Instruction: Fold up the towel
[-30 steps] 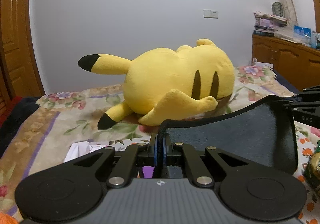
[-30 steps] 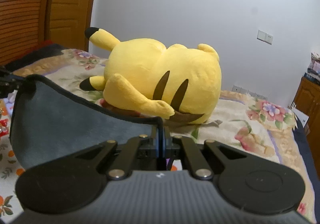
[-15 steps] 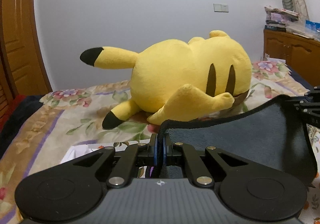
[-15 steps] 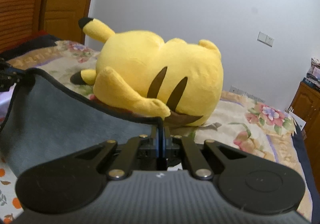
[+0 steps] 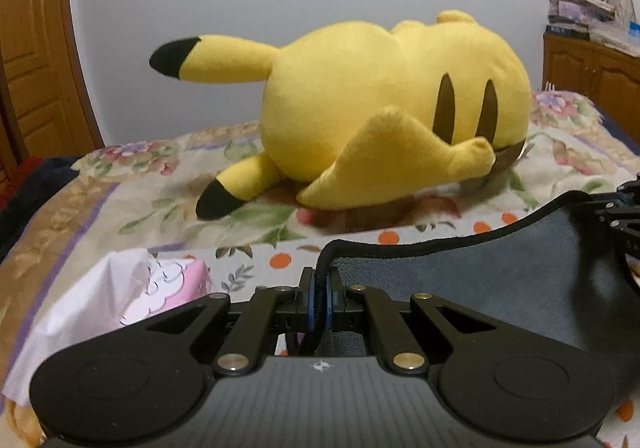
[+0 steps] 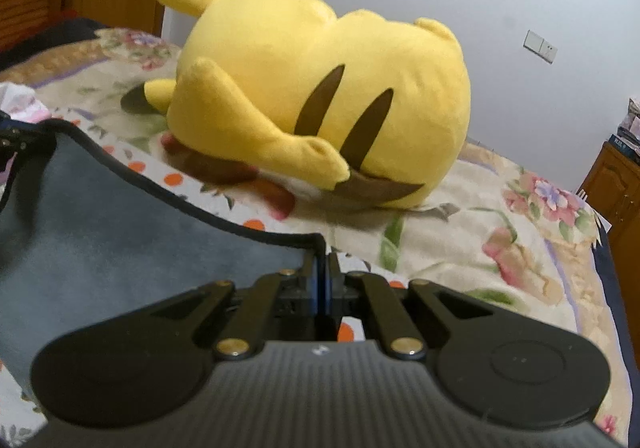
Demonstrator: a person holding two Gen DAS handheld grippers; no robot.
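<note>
Two corners of the grey towel (image 5: pixel 500 288) are clamped, one in the left gripper (image 5: pixel 320 300), one in the right gripper (image 6: pixel 322 280), above the bed (image 6: pixel 460 216) near a yellow plush toy (image 5: pixel 384 104). The towel looks soft and light, sagging between them; the bound edge probably gives the surest hold.

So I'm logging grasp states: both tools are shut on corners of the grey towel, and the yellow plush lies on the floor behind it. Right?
Not quite. The plush lies on the floral bed, not the floor, as both wrist views show. The rest holds: left tool and right tool are each shut on a corner of the towel.
</note>
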